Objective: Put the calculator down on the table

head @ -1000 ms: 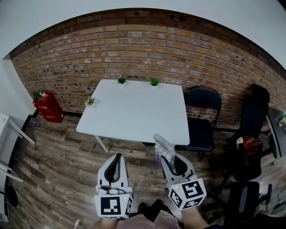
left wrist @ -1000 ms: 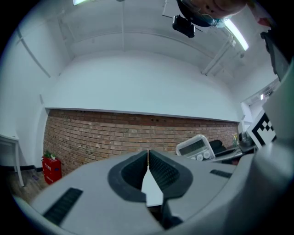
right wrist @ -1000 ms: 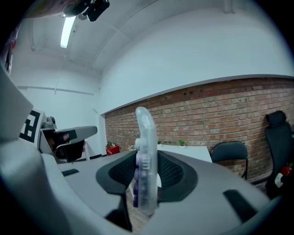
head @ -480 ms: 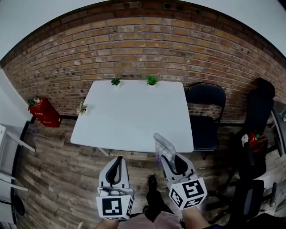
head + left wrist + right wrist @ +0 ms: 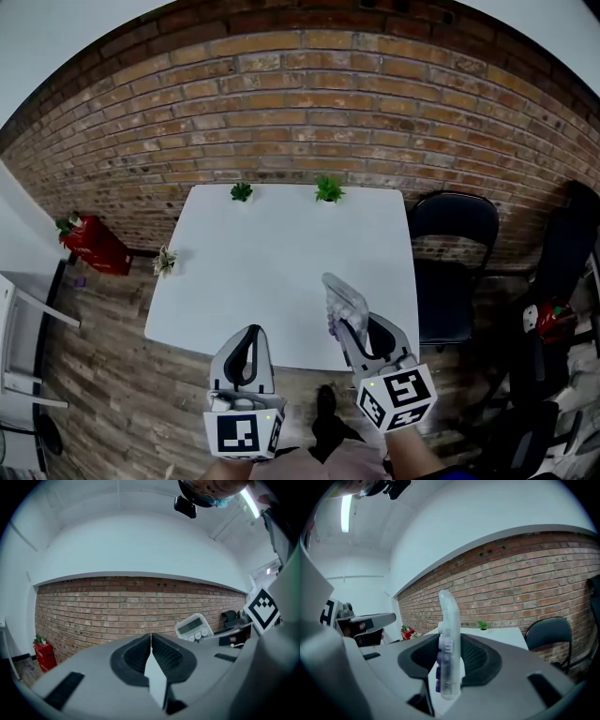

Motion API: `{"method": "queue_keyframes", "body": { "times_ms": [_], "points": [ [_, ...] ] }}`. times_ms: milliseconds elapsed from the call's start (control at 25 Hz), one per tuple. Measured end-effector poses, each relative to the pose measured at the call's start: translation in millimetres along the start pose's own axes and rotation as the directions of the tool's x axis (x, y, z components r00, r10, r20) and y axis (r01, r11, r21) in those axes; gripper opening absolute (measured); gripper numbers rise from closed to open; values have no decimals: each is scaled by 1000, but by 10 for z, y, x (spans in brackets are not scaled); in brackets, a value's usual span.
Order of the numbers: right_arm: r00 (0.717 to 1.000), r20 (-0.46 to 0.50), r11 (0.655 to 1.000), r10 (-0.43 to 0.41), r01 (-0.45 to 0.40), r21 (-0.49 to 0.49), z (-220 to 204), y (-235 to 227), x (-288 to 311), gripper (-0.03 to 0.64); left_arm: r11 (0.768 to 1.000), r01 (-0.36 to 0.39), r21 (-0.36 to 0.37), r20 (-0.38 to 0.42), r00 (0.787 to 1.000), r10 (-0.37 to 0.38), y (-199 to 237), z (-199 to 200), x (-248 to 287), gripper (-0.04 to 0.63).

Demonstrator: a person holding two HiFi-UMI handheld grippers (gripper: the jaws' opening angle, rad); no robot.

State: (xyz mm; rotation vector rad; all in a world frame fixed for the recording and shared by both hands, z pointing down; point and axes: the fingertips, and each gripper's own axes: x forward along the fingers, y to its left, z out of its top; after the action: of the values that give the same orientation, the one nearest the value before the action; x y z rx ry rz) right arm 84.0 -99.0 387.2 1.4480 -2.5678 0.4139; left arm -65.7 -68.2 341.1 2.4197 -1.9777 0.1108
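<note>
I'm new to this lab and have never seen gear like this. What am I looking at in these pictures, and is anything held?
No robot here: a person holds a two-jaw gripper in each hand; the marker cubes are part of them. The head view looks down from a camera on the person's head; each gripper view looks along that gripper's jaws. The left gripper is shut and empty. The right gripper clamps a calculator, seen edge-on in its own view. Ahead stands a white table bearing two small green plants at its far edge, with a black chair beside it.
</note>
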Motion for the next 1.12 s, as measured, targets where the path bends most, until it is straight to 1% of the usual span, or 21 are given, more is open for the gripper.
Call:
{"method": "queue_keyframes", "body": {
  "times_ms": [120, 240, 440, 520, 600, 760, 880, 960, 1120],
  "points": [
    [1000, 3, 1000, 26, -26, -8, 141, -98, 283, 132, 1000, -14, 10, -7, 1000, 14, 76, 32, 272, 18],
    [999, 6, 999, 41, -40, -23, 301, -148, 503, 133, 999, -37, 1, 22, 999, 37, 178, 163, 475, 18],
    [999, -2, 997, 53, -53, -50, 473, -61, 838, 133, 998, -69, -8, 37, 997, 70, 537, 228, 688, 18],
    [999, 0, 997, 45, -45, -61, 528, -39, 991, 133, 998, -63, -29, 63, 996, 65, 657, 270, 806, 18],
    [999, -3, 997, 33, -33, -65, 555, -27, 1105, 133, 998, -55, -39, 71, 996, 57, 767, 261, 906, 18],
    [1000, -9, 999, 13, -14, -52, 597, -22, 1294, 132, 999, -37, -24, 73, 997, 38, 986, 273, 1114, 18],
    [1000, -21, 999, 4, -5, -39, 592, -44, 1448, 132, 999, -20, -40, 87, 996, 24, 1048, 299, 1268, 18],
    [999, -33, 999, 1, -2, -33, 567, -59, 1543, 133, 998, -15, -55, 78, 997, 19, 1081, 268, 1355, 18],
    [998, -62, 1000, -1, 0, -11, 487, -101, 1729, 133, 999, -6, -51, 40, 999, 9, 1166, 147, 1506, 18]
  ]
}}
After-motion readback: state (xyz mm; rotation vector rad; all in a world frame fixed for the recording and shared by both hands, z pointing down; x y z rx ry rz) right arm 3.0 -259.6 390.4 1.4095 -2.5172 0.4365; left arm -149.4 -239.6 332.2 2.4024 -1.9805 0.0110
